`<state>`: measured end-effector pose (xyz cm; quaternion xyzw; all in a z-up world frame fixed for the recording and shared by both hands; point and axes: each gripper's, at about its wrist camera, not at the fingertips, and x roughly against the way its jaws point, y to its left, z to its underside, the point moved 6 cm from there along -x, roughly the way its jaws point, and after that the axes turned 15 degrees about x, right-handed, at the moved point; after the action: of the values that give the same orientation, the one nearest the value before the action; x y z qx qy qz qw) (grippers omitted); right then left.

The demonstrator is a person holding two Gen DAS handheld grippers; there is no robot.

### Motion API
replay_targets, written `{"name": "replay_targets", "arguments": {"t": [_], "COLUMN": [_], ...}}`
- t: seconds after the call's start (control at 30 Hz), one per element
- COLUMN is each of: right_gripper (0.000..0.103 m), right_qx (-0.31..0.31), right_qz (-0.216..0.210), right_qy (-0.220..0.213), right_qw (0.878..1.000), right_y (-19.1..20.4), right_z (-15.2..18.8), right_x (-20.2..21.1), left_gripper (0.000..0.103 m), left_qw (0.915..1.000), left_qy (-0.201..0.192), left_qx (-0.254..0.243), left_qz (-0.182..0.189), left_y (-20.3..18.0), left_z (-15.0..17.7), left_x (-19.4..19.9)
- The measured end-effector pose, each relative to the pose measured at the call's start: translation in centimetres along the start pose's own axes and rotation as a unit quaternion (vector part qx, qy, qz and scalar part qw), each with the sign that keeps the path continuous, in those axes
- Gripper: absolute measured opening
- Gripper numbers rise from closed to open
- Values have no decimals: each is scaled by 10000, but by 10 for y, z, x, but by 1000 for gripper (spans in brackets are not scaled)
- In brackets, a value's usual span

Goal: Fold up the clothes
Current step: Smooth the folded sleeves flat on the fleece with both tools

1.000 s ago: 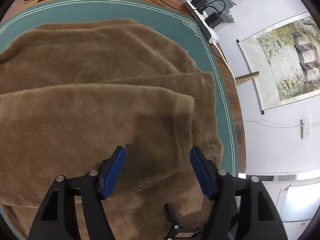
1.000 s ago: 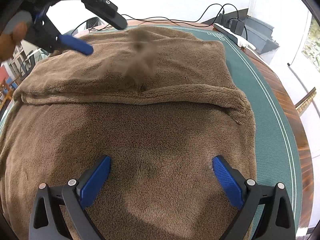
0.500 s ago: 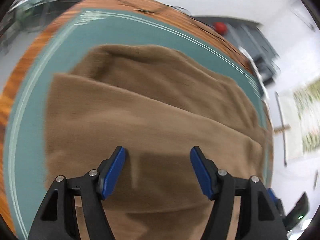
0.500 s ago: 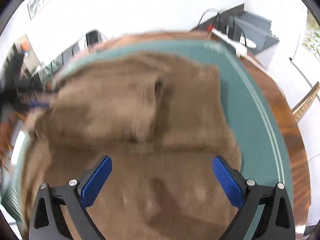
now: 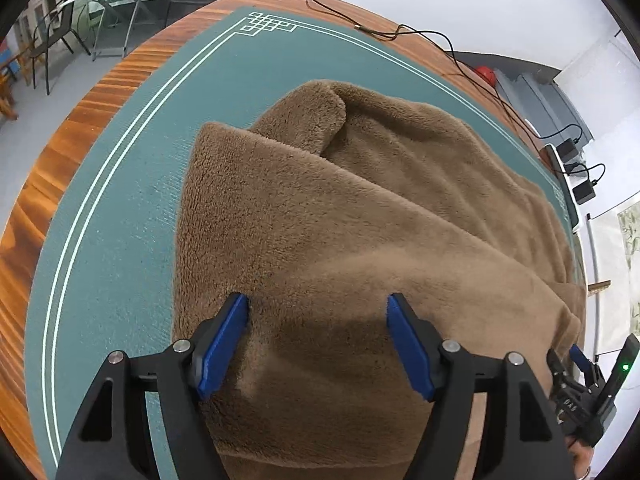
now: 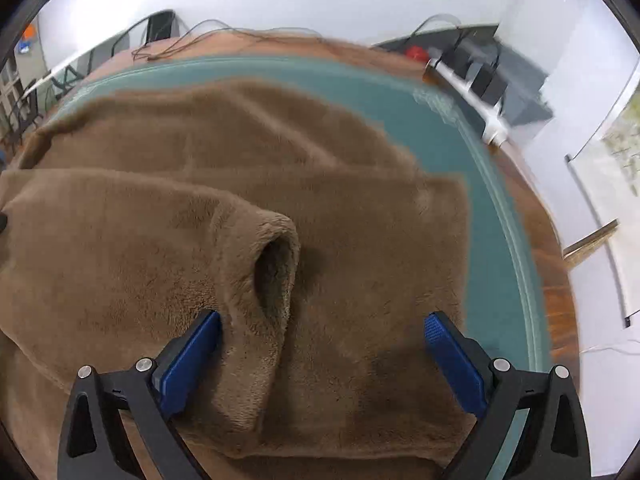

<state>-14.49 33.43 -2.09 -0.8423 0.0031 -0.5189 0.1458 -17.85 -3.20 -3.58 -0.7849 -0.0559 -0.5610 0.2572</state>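
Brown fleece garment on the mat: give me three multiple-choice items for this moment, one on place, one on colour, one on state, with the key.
1. Where does the brown fleece garment lie?
A. on the green mat
B. on a chair
C. on the floor

2. What colour are the pads on the left gripper?
A. red
B. blue
C. yellow

3. How do the right gripper jaws stand?
A. clamped shut on a cable
B. shut on nothing
C. wide apart over the fleece, pinching nothing

Key: 1 A, the fleece spreads over the mat on the wooden table. 2 B, both pads show blue in the left wrist view. 3 C, the right wrist view shows a wide gap with loose fleece beneath.
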Motion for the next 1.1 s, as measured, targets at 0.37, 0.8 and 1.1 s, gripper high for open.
{"name": "replay_targets", "arguments": {"t": [0.37, 0.8, 1.1], "right_gripper": [102, 102, 102], "right_qx": [144, 788, 713], "right_qz": [-70, -989, -1026], "right_qy": [-282, 166, 187], "right_qw": [9995, 9918, 9920], "right_y": [7, 68, 63], "right_z": [1, 109, 119], "right_x": [48, 59, 60], "left_gripper": [79, 79, 81], "left_qw": [9997, 9919, 9894], "left_qy": [74, 354, 50], "left_qx": [-249, -1089, -1162], "left_qz": [28, -556, -868], "left_y": [7, 20, 25], "left_z": [25, 125, 144], "left_x": [46, 36, 53]}}
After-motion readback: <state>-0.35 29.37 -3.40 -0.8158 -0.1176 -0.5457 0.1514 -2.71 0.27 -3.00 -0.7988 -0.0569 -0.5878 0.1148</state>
